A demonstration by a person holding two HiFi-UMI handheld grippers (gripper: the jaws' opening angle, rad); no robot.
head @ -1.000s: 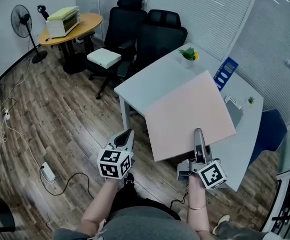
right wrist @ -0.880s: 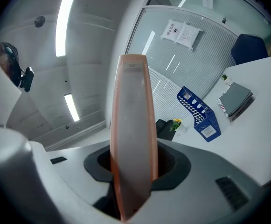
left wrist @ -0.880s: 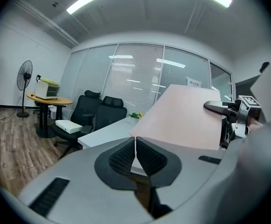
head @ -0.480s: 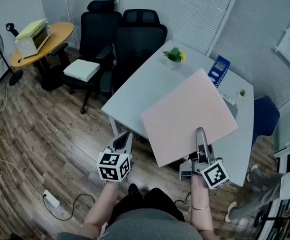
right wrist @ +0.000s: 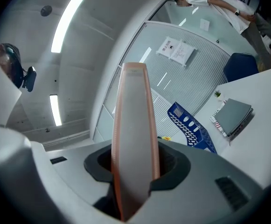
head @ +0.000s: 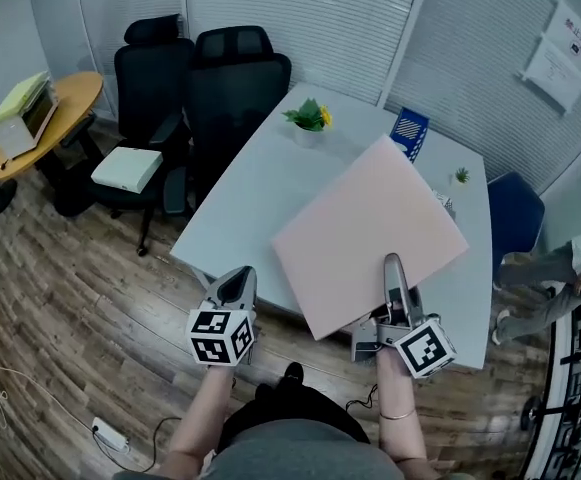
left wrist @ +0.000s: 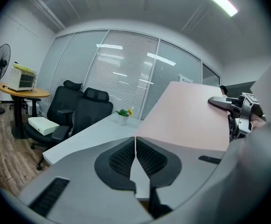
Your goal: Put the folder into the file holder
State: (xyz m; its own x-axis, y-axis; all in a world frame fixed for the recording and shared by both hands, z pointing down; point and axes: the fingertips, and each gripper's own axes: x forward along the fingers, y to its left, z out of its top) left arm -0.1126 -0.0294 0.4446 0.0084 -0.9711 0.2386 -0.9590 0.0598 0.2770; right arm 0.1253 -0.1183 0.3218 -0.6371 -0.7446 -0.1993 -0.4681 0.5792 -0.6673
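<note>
Right gripper (right wrist: 134,164): clamped on near edge of large pale-pink flat folder (head: 370,230), which is raised over near-right part of white office table (head: 250,193), not yet in holder. Left gripper (left wrist: 135,146): pinched closed, nothing between, off table's near edge to the left. Blue perforated file holder (head: 408,132): at table's far edge, just past folder's far corner, ahead and slightly right of right gripper; nearer right hand. Folder edge-on along jaws, length running toward holder. Judged need: carry forward, line edge with slot. White printed notice (head: 558,53) on blinds: unreadable. No brand visible on holder.
</note>
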